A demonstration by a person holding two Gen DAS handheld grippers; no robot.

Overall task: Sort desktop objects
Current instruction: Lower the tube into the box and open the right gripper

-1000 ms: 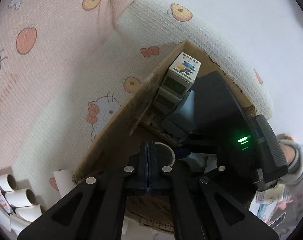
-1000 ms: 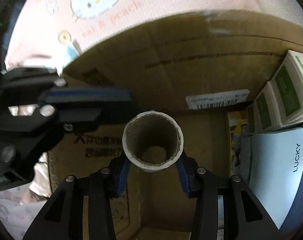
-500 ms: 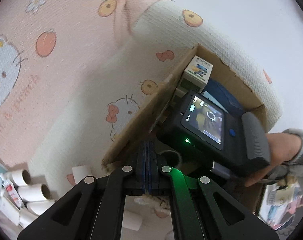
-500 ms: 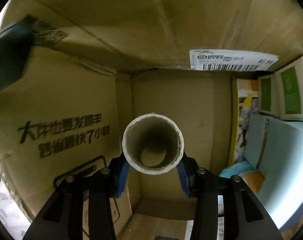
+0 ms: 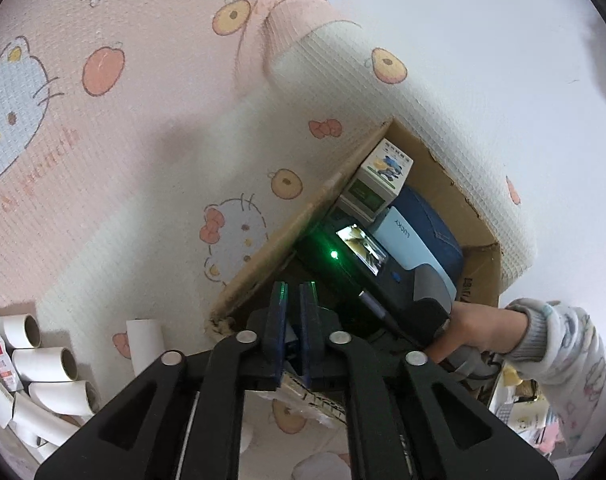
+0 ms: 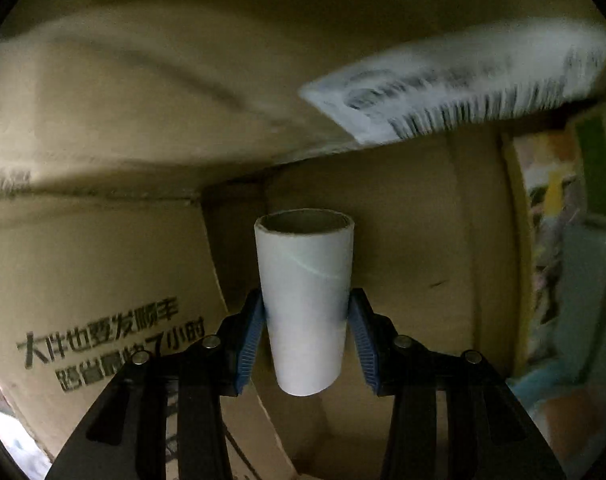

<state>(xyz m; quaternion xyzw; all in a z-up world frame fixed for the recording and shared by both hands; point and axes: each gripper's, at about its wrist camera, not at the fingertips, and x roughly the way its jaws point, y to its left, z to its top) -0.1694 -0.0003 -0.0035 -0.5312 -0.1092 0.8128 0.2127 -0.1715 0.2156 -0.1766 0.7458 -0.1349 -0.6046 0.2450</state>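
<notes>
Deep inside the cardboard box (image 6: 103, 280), one paper tube (image 6: 305, 300) is held clamped in the right claw (image 6: 306, 344), not yet released, while several tubes (image 5: 47, 364) are left outside beside the empty, slightly parted left claw (image 5: 294, 308).

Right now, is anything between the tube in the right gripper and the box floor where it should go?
Nothing visible. The tube sits between the right gripper fingers, inside the box; bare cardboard lies behind it.
</notes>
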